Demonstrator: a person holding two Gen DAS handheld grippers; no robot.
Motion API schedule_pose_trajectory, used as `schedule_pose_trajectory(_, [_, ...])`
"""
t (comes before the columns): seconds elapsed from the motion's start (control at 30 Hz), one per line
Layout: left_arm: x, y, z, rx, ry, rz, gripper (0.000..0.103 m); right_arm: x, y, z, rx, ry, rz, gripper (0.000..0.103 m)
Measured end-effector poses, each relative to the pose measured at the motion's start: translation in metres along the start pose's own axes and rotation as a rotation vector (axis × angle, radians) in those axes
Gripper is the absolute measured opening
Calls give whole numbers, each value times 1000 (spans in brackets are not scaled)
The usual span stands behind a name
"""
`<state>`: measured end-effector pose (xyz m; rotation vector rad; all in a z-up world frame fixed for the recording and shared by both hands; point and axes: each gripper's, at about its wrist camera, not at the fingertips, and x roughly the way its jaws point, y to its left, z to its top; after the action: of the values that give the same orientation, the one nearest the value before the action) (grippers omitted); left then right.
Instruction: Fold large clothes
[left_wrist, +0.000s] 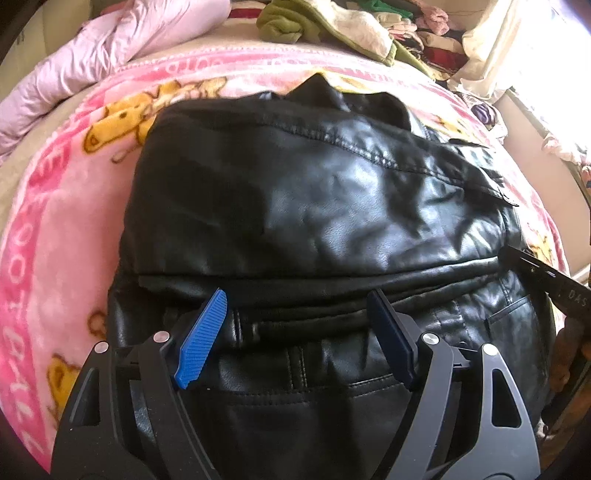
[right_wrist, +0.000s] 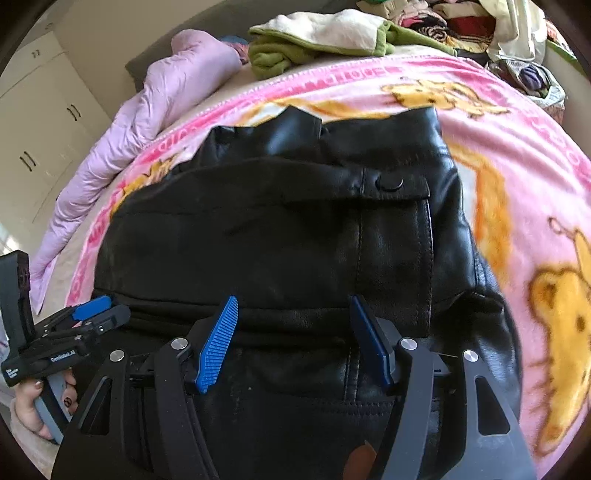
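Leather jacket (left_wrist: 314, 206) is lying folded on the blanket (left_wrist: 55, 221); I am hovering both grippers (left_wrist: 295, 332) (right_wrist: 293, 332) wide, gripping nothing. Stiff, slick panels could be springing back open.

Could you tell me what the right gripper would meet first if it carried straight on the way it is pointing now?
Most likely the black leather jacket: the right gripper, jaws open and empty, points down at its folded top layer. Depth is uncertain.
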<state>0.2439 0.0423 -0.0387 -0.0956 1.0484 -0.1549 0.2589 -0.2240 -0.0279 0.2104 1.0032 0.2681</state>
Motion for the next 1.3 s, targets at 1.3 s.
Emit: schedule_pose_trajectory(1.3, [-100, -38, -50, 70, -218, -5, 94, -136, 1, -41, -48, -295, 60, 96])
